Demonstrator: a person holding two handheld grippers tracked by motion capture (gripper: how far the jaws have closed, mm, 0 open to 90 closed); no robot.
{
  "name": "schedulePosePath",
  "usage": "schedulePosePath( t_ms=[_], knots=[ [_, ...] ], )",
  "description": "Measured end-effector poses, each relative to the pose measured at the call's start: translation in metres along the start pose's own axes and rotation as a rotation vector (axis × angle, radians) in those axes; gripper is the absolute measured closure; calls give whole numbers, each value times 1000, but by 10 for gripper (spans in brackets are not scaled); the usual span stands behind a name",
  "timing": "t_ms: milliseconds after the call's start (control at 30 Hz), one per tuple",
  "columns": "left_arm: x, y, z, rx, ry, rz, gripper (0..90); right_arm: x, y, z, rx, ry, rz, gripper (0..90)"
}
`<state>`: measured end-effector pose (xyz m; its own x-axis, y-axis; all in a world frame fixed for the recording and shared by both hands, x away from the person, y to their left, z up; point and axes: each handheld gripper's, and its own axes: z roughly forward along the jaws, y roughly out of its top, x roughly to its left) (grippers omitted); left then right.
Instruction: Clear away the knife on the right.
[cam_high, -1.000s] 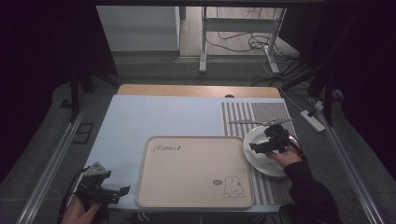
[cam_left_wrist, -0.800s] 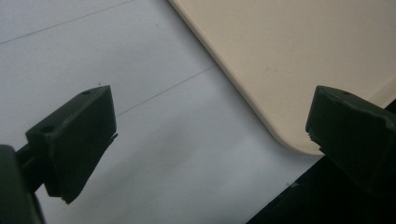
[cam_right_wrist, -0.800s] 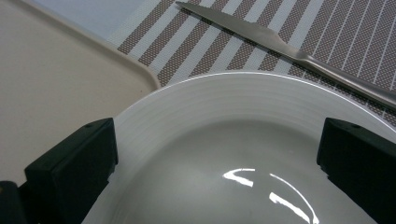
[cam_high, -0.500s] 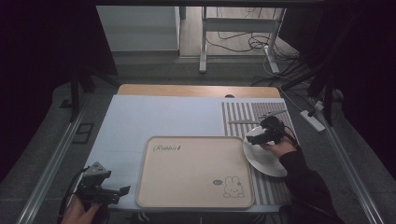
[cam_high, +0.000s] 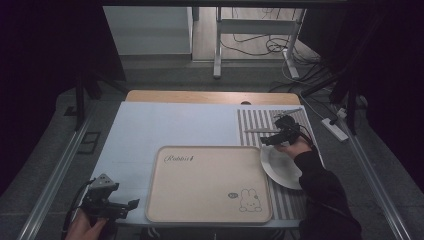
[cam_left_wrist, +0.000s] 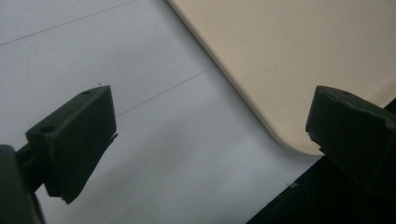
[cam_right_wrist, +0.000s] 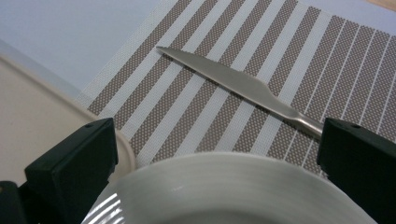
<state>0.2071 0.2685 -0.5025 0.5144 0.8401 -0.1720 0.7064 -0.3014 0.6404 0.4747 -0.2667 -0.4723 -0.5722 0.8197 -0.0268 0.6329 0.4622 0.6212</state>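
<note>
Right gripper view: right tongs (cam_right_wrist: 215, 154) agape over plate (cam_right_wrist: 224, 191) rim, knife (cam_right_wrist: 238, 86) just beyond.

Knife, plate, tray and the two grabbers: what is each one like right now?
Knife: lying flat on the striped mat, untouched.
Plate: on the mat, nothing seen on it.
Tray: flat on the table, bare.
Right gripper: open, above the plate's rim.
Left gripper: open, holding nothing.

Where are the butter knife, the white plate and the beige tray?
butter knife (cam_right_wrist: 243, 86), right gripper view, middle of the blade.
white plate (cam_right_wrist: 224, 186), right gripper view, far rim.
beige tray (cam_high: 210, 185), high view, bare centre.
</note>
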Motion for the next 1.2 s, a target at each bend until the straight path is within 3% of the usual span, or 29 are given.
schedulePosePath(
  t_ms=[167,333,500,667,767,1000,1200],
  knots=[
    [0,0,0,0,-1,1,28,-1,8,9,9,0,-12,0],
    [0,0,0,-1,-1,2,28,-3,15,17,33,8,-26,110],
    [0,0,0,-1,-1,2,28,-5,20,25,50,7,-28,363],
    [0,0,0,0,0,5,28,-13,24,33,103,106,-4,699],
    [0,0,0,0,0,6,28,-13,26,39,125,95,-26,892],
    [0,0,0,1,1,8,28,-16,28,53,181,55,-68,900],
    [-1,0,0,1,3,9,28,-28,30,56,180,32,-52,900]
  ],
)
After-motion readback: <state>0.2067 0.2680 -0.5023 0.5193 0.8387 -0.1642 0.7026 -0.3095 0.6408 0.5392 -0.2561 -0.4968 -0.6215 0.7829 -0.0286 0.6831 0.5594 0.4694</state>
